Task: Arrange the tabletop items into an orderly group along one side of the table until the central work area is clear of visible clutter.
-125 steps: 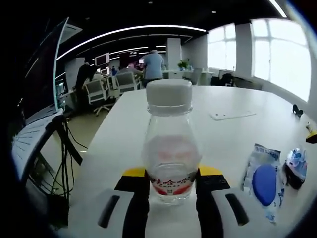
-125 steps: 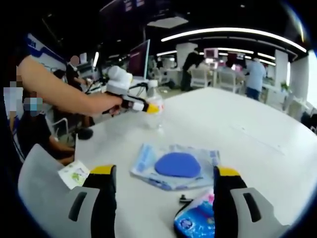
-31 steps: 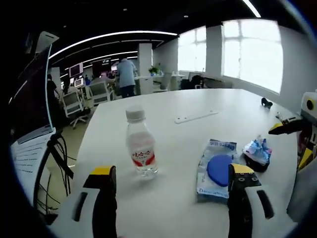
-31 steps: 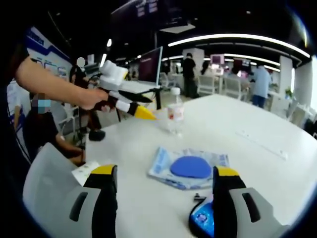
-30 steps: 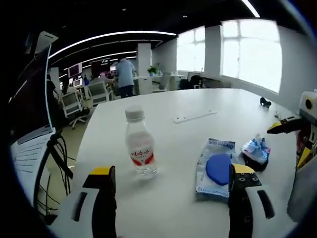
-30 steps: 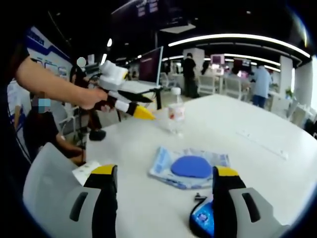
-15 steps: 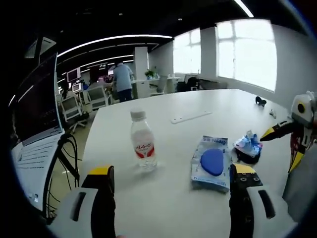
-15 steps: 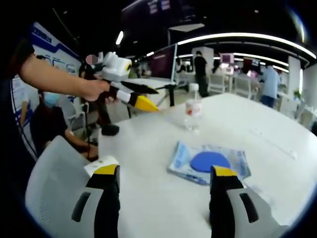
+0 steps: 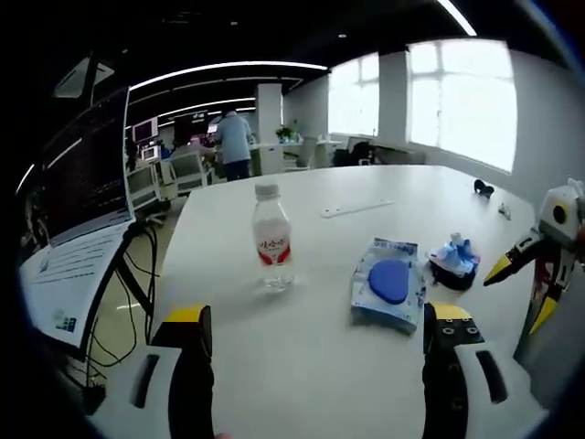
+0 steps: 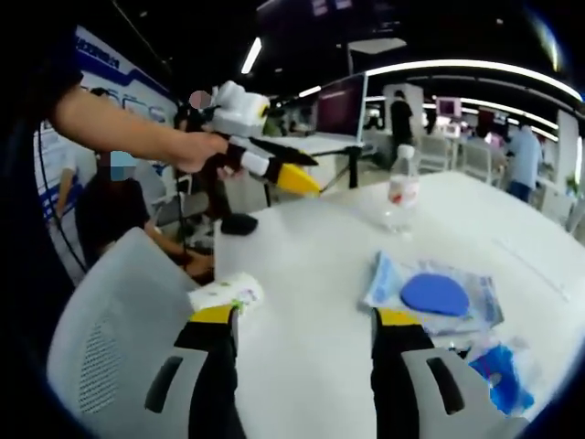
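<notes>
Left gripper view: left gripper (image 9: 309, 338), jaws spread wide and empty, low over the near table edge; water bottle (image 9: 272, 240) upright ahead on the white table (image 9: 302, 384), well apart from the jaws. Right of the bottle lies a clear packet with a blue oval pad (image 9: 389, 285), and just beyond it, touching or nearly so, a small crumpled blue wrapper (image 9: 454, 257). The right gripper (image 9: 528, 274) enters at the far right, yellow-tipped jaws apart. Right gripper view: right gripper (image 10: 303, 346), jaws apart and holding nothing, low at the table edge; a small folded paper packet (image 10: 225, 293) lies beside its left jaw, at the table's edge above a grey chair back (image 10: 110, 329). Packet (image 10: 439, 294) and wrapper (image 10: 498, 380) lie to its right, the bottle (image 10: 399, 192) farther off, and the left gripper (image 10: 274, 169) hangs in a hand above the far edge, empty. Step in hand, as judged: picking the next loose item to bring into the row by the bottle. Advice: flat packets offer little to bite, so a jaw should slide under an edge or pinch a raised corner, then drag low, not lift high; the wrapper is light and may spring away, so close slowly. Bottle: clear plastic, white cap, red-and-white label, seemingly near empty, hence easily tipped if nudged.
</notes>
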Demonstrator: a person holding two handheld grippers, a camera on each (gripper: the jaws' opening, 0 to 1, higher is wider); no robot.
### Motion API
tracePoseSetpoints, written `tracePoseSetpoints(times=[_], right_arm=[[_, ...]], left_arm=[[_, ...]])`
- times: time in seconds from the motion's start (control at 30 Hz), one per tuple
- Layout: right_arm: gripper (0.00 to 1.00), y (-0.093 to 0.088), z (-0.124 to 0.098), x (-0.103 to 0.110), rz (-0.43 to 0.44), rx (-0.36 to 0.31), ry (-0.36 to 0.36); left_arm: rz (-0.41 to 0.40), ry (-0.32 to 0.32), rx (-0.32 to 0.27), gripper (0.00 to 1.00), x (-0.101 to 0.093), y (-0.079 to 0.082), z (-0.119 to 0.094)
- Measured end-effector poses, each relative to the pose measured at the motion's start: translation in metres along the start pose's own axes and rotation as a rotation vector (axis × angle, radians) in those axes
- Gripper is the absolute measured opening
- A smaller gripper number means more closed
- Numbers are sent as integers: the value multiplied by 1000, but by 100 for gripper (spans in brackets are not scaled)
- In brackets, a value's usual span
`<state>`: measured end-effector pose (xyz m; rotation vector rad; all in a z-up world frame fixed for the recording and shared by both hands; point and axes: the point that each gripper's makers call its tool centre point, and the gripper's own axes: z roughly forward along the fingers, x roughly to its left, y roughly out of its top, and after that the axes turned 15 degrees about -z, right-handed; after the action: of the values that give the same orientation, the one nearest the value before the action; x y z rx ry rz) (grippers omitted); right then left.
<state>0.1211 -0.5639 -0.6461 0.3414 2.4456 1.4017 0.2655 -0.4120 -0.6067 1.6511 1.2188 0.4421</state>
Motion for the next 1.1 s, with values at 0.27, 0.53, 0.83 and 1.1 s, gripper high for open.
tracePoseSetpoints(times=[0.27,0.53,0.83,1.1], right_arm=[[41,-5,17,29,-61,21,92],[35,-7,32,55,-86,29,175],[29,-12,42,76,-131,47,240],[23,-20,51,87,-183,76,275]], left_arm=[[-14,9,-4,95,5,-4,-4],[-16,-3,16,95,3,-13,-4],[-14,-3,24,95,5,-15,-5],[-3,-4,36,94,4,-19,-5]])
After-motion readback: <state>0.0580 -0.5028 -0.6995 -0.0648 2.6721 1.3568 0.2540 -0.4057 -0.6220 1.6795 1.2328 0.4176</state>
